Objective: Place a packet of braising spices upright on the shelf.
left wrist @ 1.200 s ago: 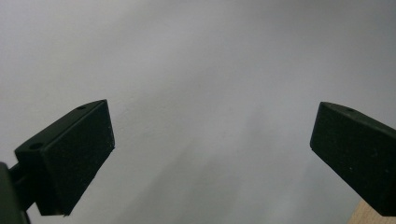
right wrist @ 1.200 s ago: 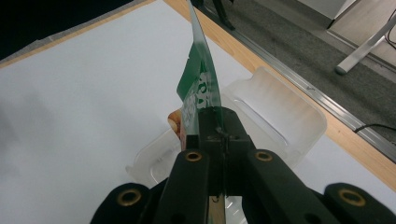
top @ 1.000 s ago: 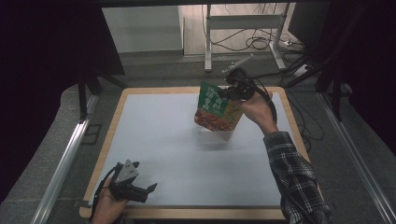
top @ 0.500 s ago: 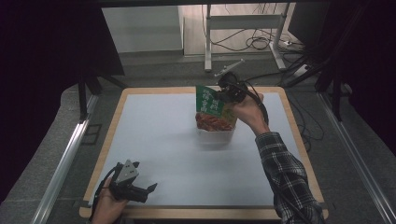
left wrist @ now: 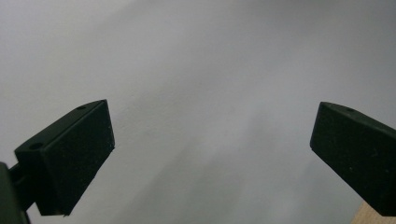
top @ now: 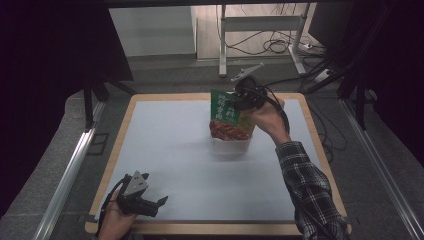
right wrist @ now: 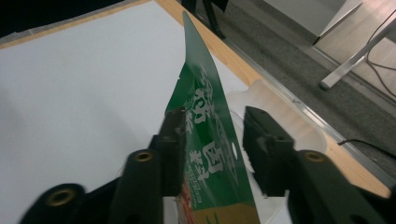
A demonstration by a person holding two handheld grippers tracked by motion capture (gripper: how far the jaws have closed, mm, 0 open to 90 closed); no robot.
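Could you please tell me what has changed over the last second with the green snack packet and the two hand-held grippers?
The right hand-held gripper has carried the green and red snack packet slightly away from the person and lowered it into the clear plastic tub. Its jaws now stand apart around the packet's top. The left hand-held gripper stayed open at the white table's near edge.

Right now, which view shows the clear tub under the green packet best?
High view: the clear tub stands whole on the white mat, green packet upright in it. Right gripper view catches just its rim behind the packet. Left gripper view faces bare mat.
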